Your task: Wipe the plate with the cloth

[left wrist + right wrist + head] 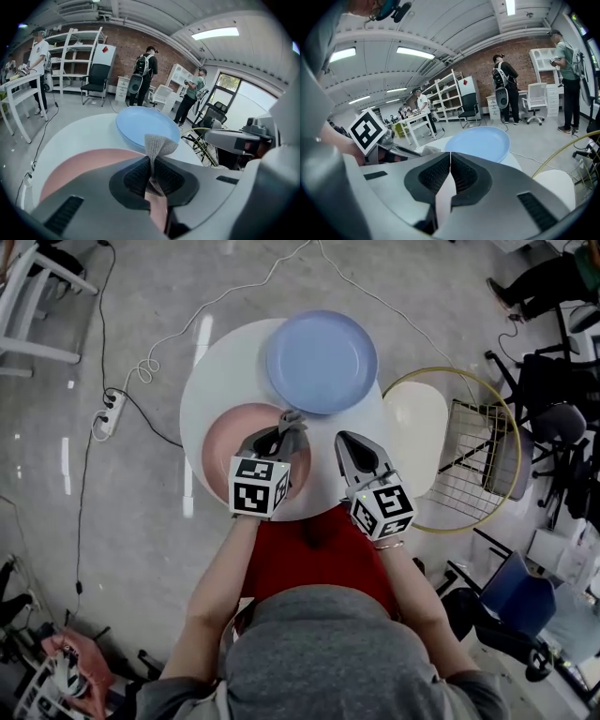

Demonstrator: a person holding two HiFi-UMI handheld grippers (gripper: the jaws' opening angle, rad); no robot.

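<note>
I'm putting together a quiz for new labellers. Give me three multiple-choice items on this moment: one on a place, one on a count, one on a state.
1. Where on the white table does the blue plate lie?
A. On the side far from the person
B. At the edge nearest the person
C. At its left edge

2. How many plates are on that table?
A. One
B. Two
C. Four

3. The left hand-held gripper is:
A. open and empty
B. shut on a plate rim
C. shut on the grey cloth

Key:
1 A, the head view shows it farthest from the person.
2 B, the blue one and a pink plate.
3 C, the left gripper view shows its jaws pinching the cloth.
</note>
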